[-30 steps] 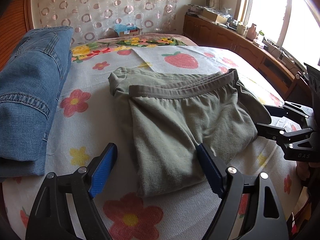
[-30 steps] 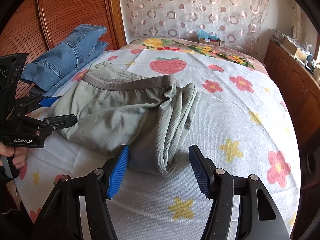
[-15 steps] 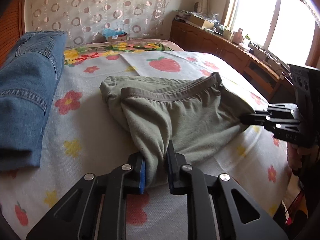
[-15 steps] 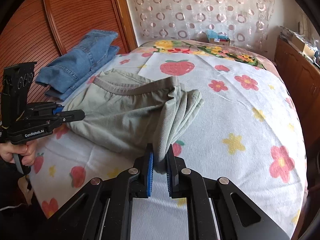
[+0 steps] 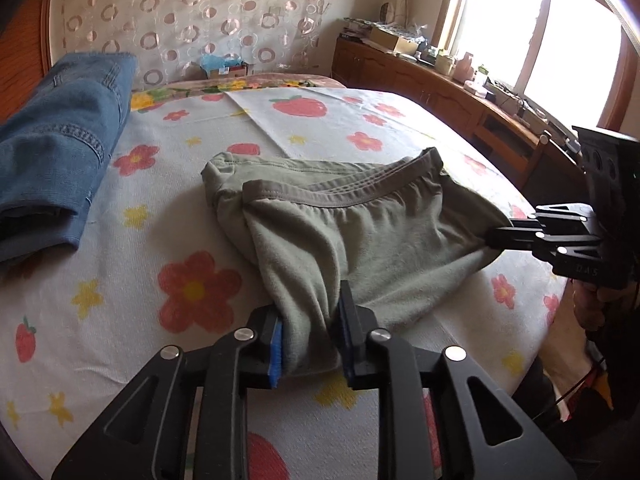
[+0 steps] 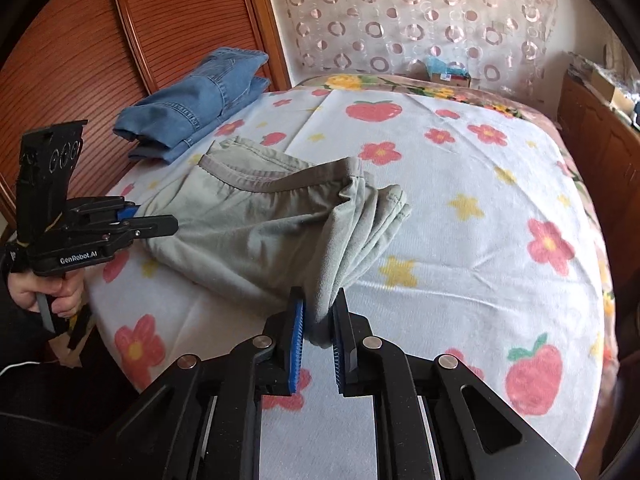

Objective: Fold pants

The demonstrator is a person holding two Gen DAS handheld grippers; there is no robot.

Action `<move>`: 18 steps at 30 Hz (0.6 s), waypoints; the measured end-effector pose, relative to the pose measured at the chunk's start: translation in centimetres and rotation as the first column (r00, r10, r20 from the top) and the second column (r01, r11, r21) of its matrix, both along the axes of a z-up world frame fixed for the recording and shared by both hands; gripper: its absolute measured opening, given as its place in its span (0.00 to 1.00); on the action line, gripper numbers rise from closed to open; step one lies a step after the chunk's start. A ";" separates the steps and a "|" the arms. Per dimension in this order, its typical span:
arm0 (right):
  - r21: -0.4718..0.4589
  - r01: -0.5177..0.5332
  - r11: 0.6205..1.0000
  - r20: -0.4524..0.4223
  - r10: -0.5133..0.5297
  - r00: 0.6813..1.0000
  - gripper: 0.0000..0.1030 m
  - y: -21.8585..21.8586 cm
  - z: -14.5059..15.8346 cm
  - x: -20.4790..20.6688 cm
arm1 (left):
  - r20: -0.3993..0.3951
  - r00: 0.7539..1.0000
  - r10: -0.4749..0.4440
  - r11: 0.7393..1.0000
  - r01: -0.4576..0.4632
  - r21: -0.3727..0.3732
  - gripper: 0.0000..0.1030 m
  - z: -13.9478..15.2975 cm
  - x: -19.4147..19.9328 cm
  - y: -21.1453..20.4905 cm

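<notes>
Folded olive-green pants (image 5: 360, 232) lie on the flowered bed sheet (image 5: 160, 280), waistband facing the far side. My left gripper (image 5: 310, 314) pinches a bunch of the near left hem between its blue pads; its jaws are opening slightly, with the cloth still pressed between them. In the right wrist view my right gripper (image 6: 318, 308) is shut on the near right corner of the pants (image 6: 248, 220), whose folded layers fan out above the pads. Each gripper shows in the other's view: the left gripper (image 6: 156, 220) and the right gripper (image 5: 496, 236) both clamp cloth. The held edge is raised and taut.
Folded blue jeans (image 5: 60, 152) lie at the far left of the bed, beside a wooden slatted door (image 6: 80, 60). A low wooden cabinet (image 5: 440, 88) with clutter runs under the window on the right. A person's hand (image 6: 40, 292) holds the left gripper's handle.
Both grippers, open a second ago around the near edge of the pants, have shut on it. They have drawn the cloth back toward me, bunching and stretching it.
</notes>
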State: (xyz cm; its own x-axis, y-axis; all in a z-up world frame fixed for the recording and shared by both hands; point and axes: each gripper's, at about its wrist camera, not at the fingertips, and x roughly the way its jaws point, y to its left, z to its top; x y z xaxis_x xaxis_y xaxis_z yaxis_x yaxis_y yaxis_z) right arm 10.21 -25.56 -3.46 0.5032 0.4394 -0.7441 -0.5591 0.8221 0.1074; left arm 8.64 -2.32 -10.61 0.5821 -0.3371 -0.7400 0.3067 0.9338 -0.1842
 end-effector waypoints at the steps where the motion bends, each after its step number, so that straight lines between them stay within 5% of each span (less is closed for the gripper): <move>1: 0.001 -0.003 1.000 0.000 0.003 1.000 0.13 0.0 0.2 0.1 | -0.007 1.000 0.002 1.000 -0.002 -0.002 0.29 0.1 0.2 0.1; 5: -0.001 0.007 1.000 0.020 -0.007 1.000 0.18 0.1 1.1 -0.2 | 0.011 1.000 0.022 0.999 -0.022 0.024 0.52 0.4 0.2 0.5; 7: 0.001 0.020 1.000 0.040 -0.020 0.999 0.27 -0.2 1.5 -0.4 | 0.022 0.999 0.026 0.999 -0.027 0.039 0.59 0.7 0.4 0.6; 9: 0.002 0.037 0.999 0.055 -0.037 0.998 0.34 -0.3 1.7 -0.6 | 0.028 0.999 0.035 0.998 -0.036 0.045 0.76 0.8 0.6 0.9; 15: 0.017 0.039 0.999 0.092 -0.041 0.995 0.35 0.6 2.2 0.0 | 0.079 0.995 0.060 0.997 -0.063 0.035 0.77 1.8 1.9 1.4; 18: 0.029 0.028 0.999 0.100 -0.030 0.995 0.35 1.4 2.2 1.4 | 0.084 0.996 0.032 0.999 -0.034 0.013 0.68 1.9 3.0 1.3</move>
